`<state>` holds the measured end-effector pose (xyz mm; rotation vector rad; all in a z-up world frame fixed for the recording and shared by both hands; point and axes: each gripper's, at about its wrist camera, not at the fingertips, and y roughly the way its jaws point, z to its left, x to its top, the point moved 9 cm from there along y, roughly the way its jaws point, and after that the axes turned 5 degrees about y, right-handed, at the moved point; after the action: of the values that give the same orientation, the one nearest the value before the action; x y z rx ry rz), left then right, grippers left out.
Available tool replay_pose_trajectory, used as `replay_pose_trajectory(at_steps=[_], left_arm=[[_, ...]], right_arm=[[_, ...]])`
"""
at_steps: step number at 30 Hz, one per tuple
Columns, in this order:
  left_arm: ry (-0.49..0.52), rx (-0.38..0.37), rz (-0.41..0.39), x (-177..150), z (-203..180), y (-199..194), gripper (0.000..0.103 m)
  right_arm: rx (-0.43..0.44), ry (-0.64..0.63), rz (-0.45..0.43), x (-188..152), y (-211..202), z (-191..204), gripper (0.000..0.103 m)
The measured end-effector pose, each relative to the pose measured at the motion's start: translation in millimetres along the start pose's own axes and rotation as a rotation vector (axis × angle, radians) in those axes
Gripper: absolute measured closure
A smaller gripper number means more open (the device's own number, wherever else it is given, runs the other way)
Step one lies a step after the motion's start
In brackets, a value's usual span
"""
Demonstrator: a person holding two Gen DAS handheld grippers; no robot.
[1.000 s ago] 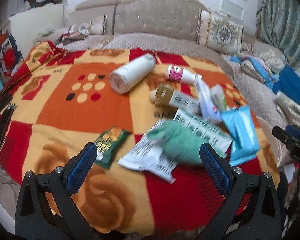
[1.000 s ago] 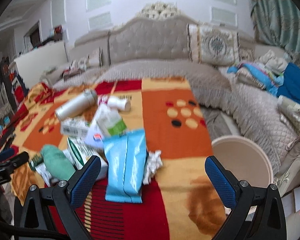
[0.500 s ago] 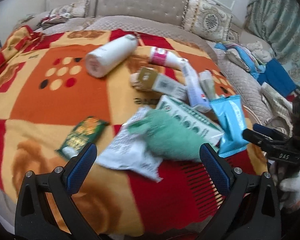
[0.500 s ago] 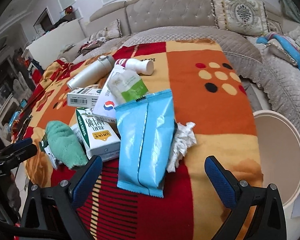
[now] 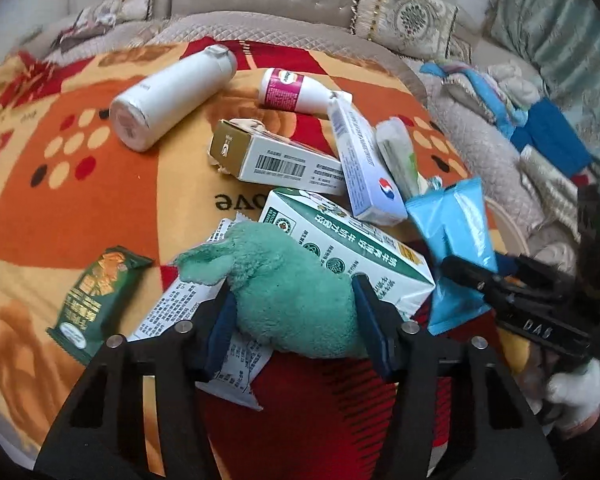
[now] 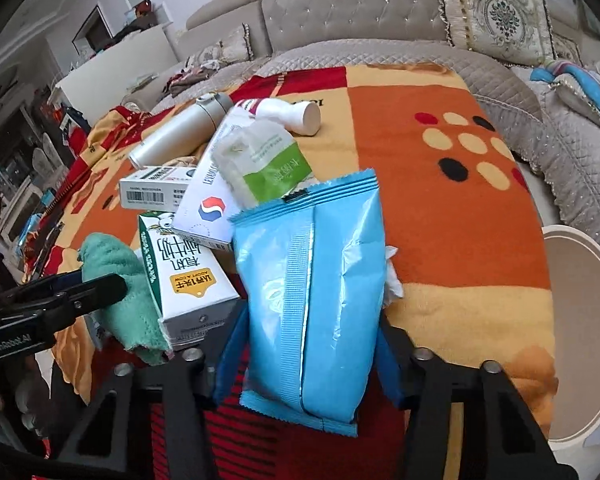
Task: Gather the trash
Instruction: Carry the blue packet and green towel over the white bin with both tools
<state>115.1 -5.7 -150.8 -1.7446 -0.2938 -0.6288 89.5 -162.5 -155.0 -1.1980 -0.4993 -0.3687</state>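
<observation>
On the orange and red blanket (image 5: 100, 200) lies a heap of litter. My left gripper (image 5: 294, 320) has its jaws closing on a green fuzzy cloth (image 5: 292, 288), and both blue pads touch its sides. The cloth rests on a white printed wrapper (image 5: 180, 312) beside a green and white milk carton (image 5: 360, 248). In the right wrist view my right gripper (image 6: 308, 360) is closing on a light blue packet (image 6: 312, 272), its pads against both edges. A crumpled tissue (image 6: 392, 280) pokes out from behind the packet.
Farther back lie a white flask (image 5: 168, 100), a small white bottle (image 5: 292, 90), a gold-ended box (image 5: 276, 160), a toothpaste box (image 5: 364, 160) and a tissue pack (image 6: 264, 164). A green snack wrapper (image 5: 92, 300) lies left. A white bin (image 6: 580, 320) stands off the blanket's right edge.
Both grippers came down and forward onto the heap. The left jaws went from wide apart to closed around the green cloth, the right jaws around the blue packet.
</observation>
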Motion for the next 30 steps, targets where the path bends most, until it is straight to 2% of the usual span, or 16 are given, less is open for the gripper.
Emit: replay_pose_trajectory(at_steps=[3, 8, 11, 13, 19, 23, 30], left_arm=[[0.003, -0.013, -0.001, 2, -2, -13, 0.052], [0.053, -0.029, -0.049, 14, -15, -45, 0.052], [0.084, -0.065, -0.077, 25, -36, -58, 0.052], [0.109, -0.082, -0.089, 32, -54, -60, 0.052], [0.185, -0.154, -0.08, 52, -123, -39, 0.052], [0.248, -0.193, -0.046, 61, -178, -11, 0.052], [0.317, -0.21, 0.018, 64, -244, 33, 0.052]], right_arm=[[0.007, 0.003, -0.024, 0, -11, -2, 0.052], [0.031, 0.051, -0.067, 2, -38, -18, 0.052], [0.061, 0.107, -0.076, 4, -53, -34, 0.052], [0.049, 0.136, -0.097, 5, -65, -51, 0.052], [-0.053, 0.212, -0.13, 3, -88, -111, 0.052], [-0.111, 0.267, -0.138, -5, -97, -151, 0.052], [-0.117, 0.364, -0.139, -14, -101, -202, 0.052]])
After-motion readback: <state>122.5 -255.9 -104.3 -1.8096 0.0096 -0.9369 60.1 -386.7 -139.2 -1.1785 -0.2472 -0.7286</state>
